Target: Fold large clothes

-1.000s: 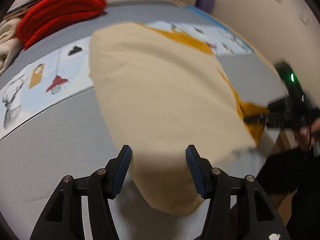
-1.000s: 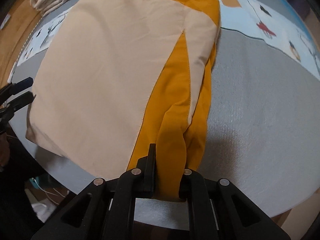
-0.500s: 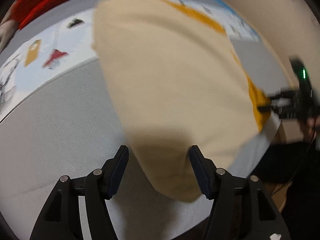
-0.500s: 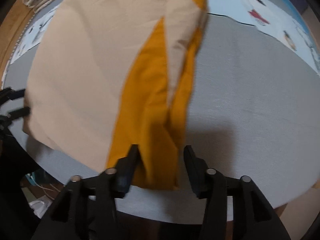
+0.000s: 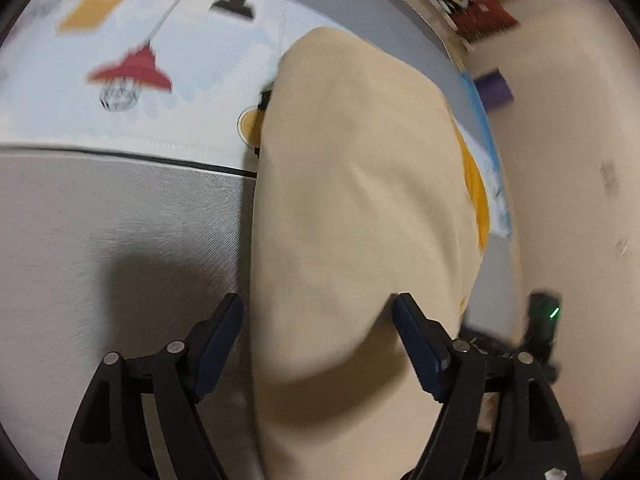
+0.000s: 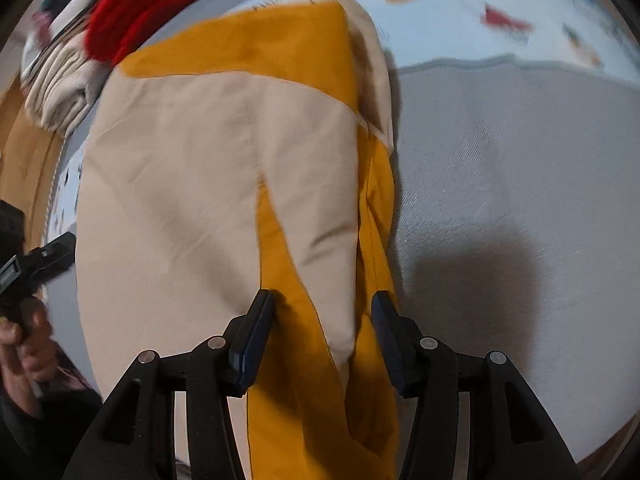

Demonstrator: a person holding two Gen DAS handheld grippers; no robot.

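Observation:
A large beige and mustard-yellow garment (image 5: 360,208) lies folded on the grey table (image 5: 120,240). In the left wrist view its beige near corner lies between the open fingers of my left gripper (image 5: 318,332). In the right wrist view the garment (image 6: 192,184) shows a mustard band at the far end and a mustard strip along its right edge. That strip runs between the open fingers of my right gripper (image 6: 322,328). Neither gripper holds cloth. The left gripper also shows at the left edge of the right wrist view (image 6: 48,252).
A pale blue printed cloth (image 5: 120,80) covers the far part of the table. A red folded garment (image 6: 152,8) and a cream one (image 6: 60,88) are stacked at the far left. A beige wall (image 5: 568,160) stands to the right.
My right gripper has opened and let go of the mustard edge. Both grippers have moved forward along the garment, and the left wrist view has swung round.

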